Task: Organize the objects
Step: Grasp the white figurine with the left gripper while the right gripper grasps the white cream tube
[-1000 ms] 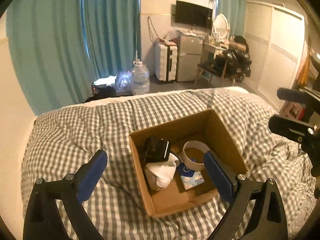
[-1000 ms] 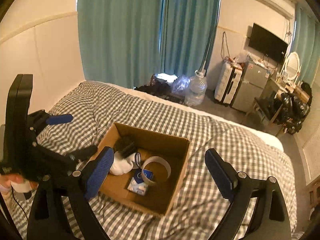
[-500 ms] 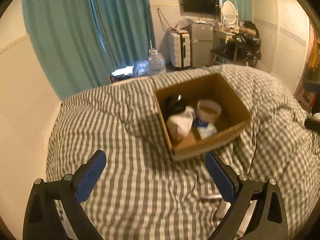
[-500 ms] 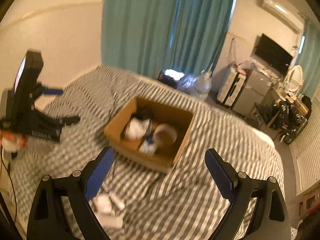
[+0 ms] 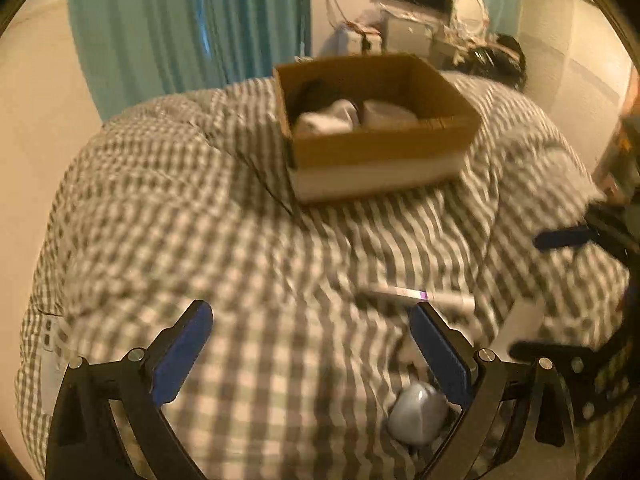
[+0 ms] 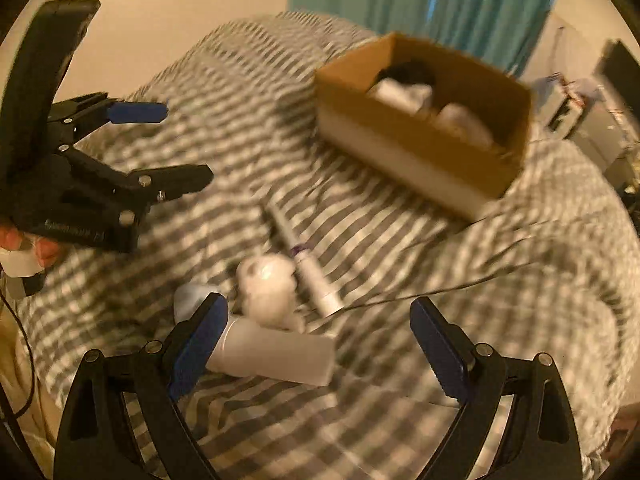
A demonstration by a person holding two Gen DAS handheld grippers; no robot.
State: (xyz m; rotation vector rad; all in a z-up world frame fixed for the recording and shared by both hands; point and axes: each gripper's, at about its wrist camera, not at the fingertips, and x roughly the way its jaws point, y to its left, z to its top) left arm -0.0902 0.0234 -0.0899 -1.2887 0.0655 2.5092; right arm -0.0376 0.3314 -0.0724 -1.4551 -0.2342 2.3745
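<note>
A cardboard box [image 5: 384, 156] [image 6: 424, 168] sits on the checked bed cover, holding white and black items. Loose things lie near me: a white tube [image 6: 276, 350], a small white plush toy [image 6: 266, 286], a thin white pen-like stick [image 6: 308, 264] [image 5: 420, 295] and a grey rounded object [image 5: 416, 414] [image 6: 190, 296]. My left gripper [image 5: 312, 348] is open and empty above the cover; it also shows in the right wrist view [image 6: 176, 144]. My right gripper [image 6: 320, 340] is open and empty over the tube and toy.
The grey-and-white checked cover [image 5: 200, 220] fills the bed. Teal curtains [image 5: 192, 20] hang behind. A TV, a fridge and cluttered furniture [image 5: 420, 12] stand at the far wall. A cream wall [image 6: 180, 20] runs along the bed's left side.
Both grippers pulled back from the box and dropped lower toward the near part of the bed. The loose tube, toy, stick and grey object have come into close view. Both stayed open.
</note>
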